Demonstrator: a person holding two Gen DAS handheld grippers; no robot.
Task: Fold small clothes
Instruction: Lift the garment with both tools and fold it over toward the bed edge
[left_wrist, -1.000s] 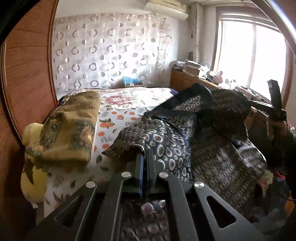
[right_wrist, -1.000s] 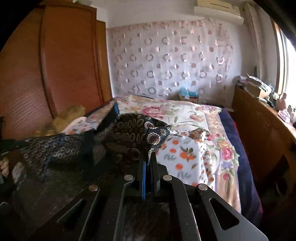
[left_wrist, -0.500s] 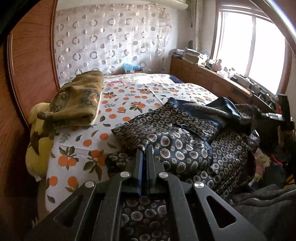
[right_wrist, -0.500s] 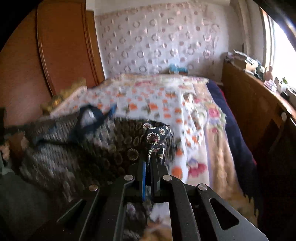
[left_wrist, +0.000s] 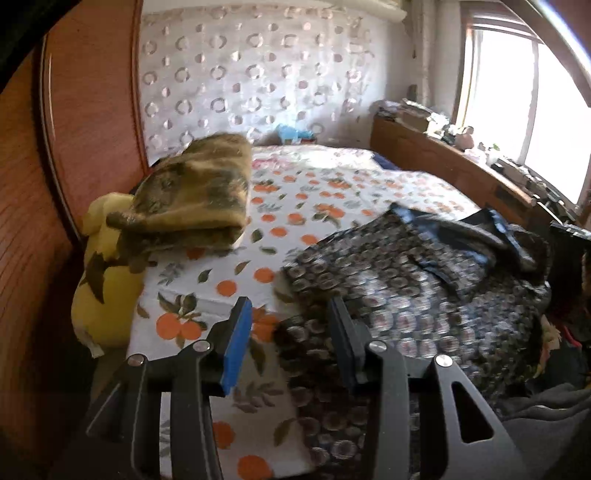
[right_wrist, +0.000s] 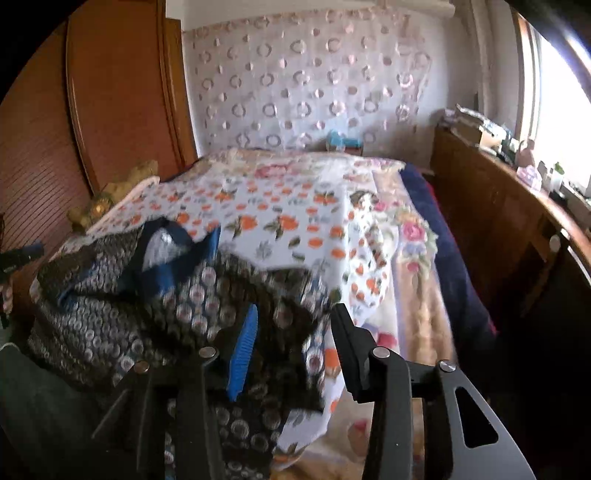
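Note:
A dark garment with a ring pattern and a blue lining (left_wrist: 417, 291) lies crumpled on the near end of the bed, hanging over its front edge. It also shows in the right wrist view (right_wrist: 155, 295). My left gripper (left_wrist: 291, 317) is open and empty over the garment's left edge. My right gripper (right_wrist: 295, 325) is open and empty over the garment's right edge. The other gripper shows at the far right in the left wrist view (left_wrist: 569, 236).
The bed has an orange-print sheet (left_wrist: 295, 206). A folded brown blanket (left_wrist: 192, 195) and a yellow plush toy (left_wrist: 107, 280) lie at its left side. A wooden wardrobe (left_wrist: 74, 147) stands at left, a wooden sideboard (right_wrist: 498, 221) at right.
Both grippers held the garment up, lowered it onto the bed, then opened and let go. The garment now lies loose on the sheet.

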